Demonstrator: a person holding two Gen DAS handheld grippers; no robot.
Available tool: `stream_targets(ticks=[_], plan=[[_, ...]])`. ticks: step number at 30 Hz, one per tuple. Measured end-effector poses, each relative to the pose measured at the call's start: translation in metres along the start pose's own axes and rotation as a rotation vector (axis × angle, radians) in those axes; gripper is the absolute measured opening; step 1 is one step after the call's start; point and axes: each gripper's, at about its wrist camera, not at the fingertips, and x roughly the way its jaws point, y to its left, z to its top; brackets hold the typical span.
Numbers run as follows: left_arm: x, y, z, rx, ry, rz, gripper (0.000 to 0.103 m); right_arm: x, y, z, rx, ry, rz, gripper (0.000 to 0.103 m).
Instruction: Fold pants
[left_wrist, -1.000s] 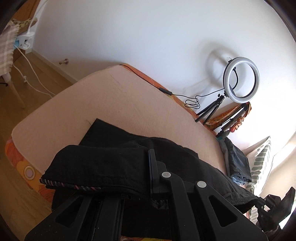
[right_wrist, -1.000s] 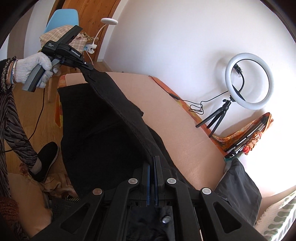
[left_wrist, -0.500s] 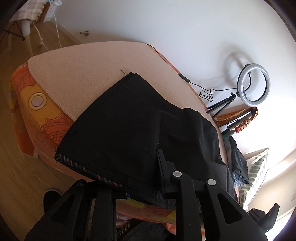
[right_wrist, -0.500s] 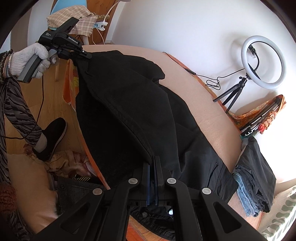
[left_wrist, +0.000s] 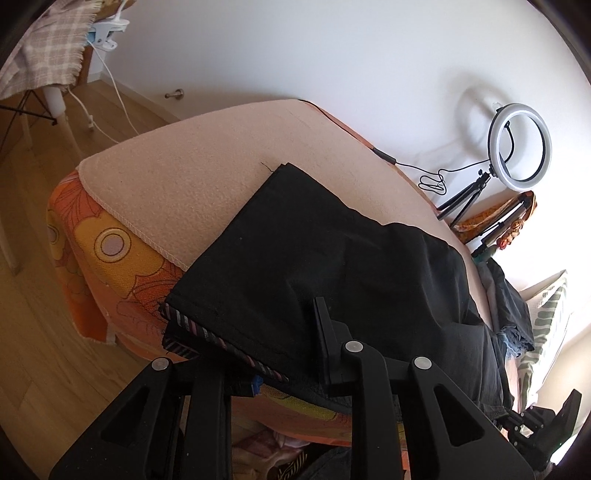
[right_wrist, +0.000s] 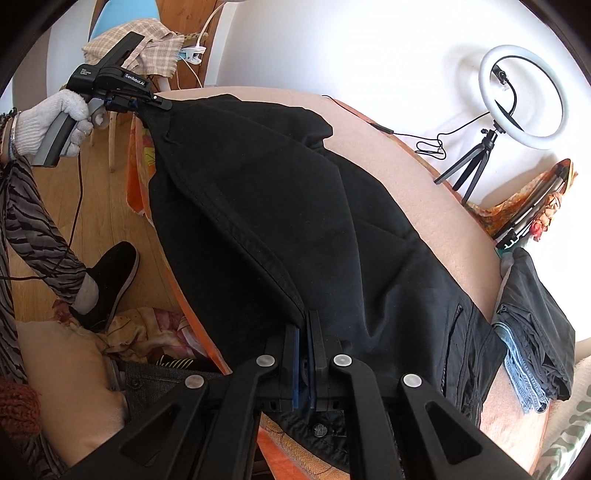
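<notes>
Black pants (left_wrist: 332, 266) lie along the near side of the peach-covered bed (left_wrist: 207, 177), their near edge held up between my two grippers. My left gripper (left_wrist: 284, 350) is shut on the hem end, where a striped inner edge (left_wrist: 207, 332) shows; it also shows in the right wrist view (right_wrist: 147, 105), held by a gloved hand. My right gripper (right_wrist: 304, 332) is shut on the pants' folded edge (right_wrist: 258, 266) near the waist; the waist button (right_wrist: 319, 430) sits just below it.
A ring light on a tripod (right_wrist: 517, 99) stands at the wall behind the bed. Folded dark clothes and jeans (right_wrist: 535, 332) lie at the right end of the bed. The person's foot (right_wrist: 110, 277) stands on the wooden floor beside cushions.
Both grippers have drawn the held edge of the pants down and toward the near side of the bed; the cloth, lifted a second ago, now lies flatter on the bed.
</notes>
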Motion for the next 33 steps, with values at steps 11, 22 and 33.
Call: stream_targets(ticks=[11,22,33], plan=[[-0.006,-0.001,0.005,0.117,-0.038,0.193,0.025,0.003,0.000,0.001,0.007,0.010,0.001,0.001],[-0.045,-0.013,0.030,0.086,-0.154,0.194,0.041,0.008,-0.002,0.000,0.048,0.033,0.032,0.003],[0.012,-0.187,-0.016,0.524,0.121,-0.248,0.041,-0.048,-0.045,-0.030,0.354,-0.061,0.135,0.040]])
